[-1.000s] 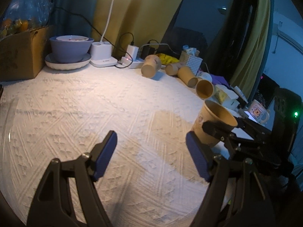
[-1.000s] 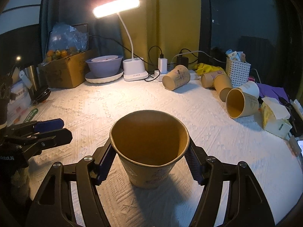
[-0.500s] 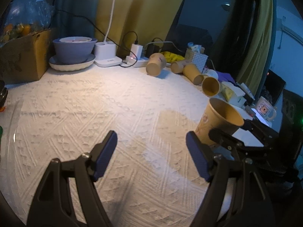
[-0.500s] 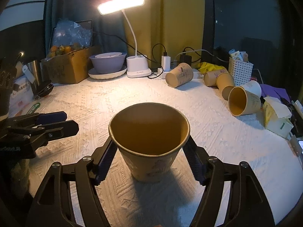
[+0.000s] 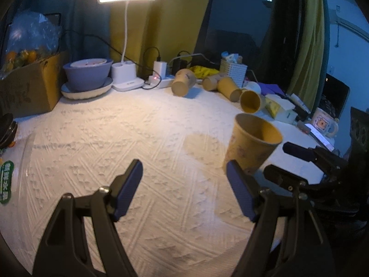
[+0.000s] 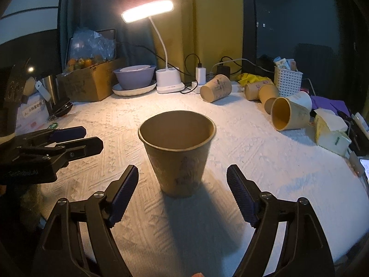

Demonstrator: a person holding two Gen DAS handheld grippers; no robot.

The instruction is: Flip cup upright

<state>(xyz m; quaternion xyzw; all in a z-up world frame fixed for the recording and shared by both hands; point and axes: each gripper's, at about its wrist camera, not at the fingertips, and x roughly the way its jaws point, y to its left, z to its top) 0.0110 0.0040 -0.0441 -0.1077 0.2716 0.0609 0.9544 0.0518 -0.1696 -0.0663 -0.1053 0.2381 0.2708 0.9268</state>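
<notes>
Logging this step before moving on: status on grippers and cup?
Right gripper open, cup clear of both fingers. Left gripper open, empty. Paper cup upright on the white tablecloth, mouth up. Nothing in the way.

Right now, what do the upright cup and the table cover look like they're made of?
Cup: probably paper, matte tan, with a thin rolled rim and faint printed drawing on its side. Table cover: seemingly woven or quilted fabric, off-white and matte, judging by its raised zigzag texture, though embossed paper can't be ruled out.
</notes>
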